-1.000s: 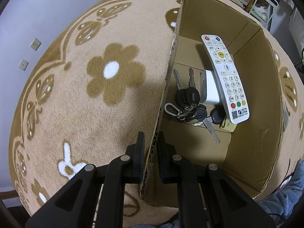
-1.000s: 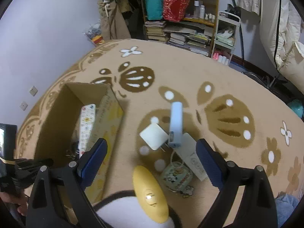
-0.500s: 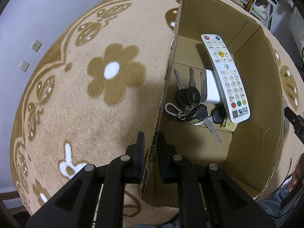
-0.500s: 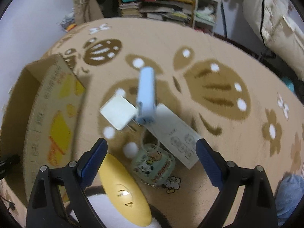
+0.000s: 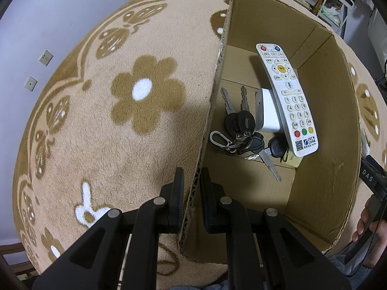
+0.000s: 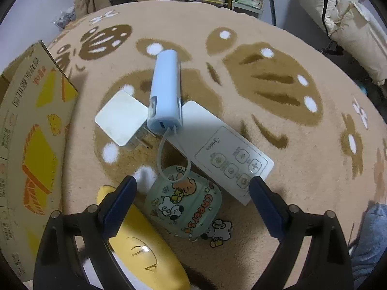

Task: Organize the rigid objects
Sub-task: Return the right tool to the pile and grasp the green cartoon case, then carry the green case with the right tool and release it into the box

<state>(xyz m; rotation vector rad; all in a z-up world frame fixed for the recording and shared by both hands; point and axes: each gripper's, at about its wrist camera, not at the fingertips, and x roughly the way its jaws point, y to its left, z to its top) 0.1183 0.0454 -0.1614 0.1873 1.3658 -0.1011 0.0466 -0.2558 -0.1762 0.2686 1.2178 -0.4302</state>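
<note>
Down at the carton's near edge, the left claw [image 5: 191,198] is clamping the cardboard box [image 5: 324,159] by its side wall, one finger outside and one inside. Beyond its tips, on the box floor, a white TV remote [image 5: 287,101] is leaning over a white charger [image 5: 267,111], with a bunch of keys [image 5: 241,130] beside them. The right claw [image 6: 192,200] is standing wide apart, gripping nothing, above a cartoon-printed case [image 6: 186,205] on the patterned rug [image 6: 302,125]. Ahead of it are lying a flat white Midea remote [image 6: 222,149], a pale blue power bank [image 6: 167,91] and a white plug adapter [image 6: 121,120]; a yellow oval object [image 6: 145,251] is lying by its left finger.
</note>
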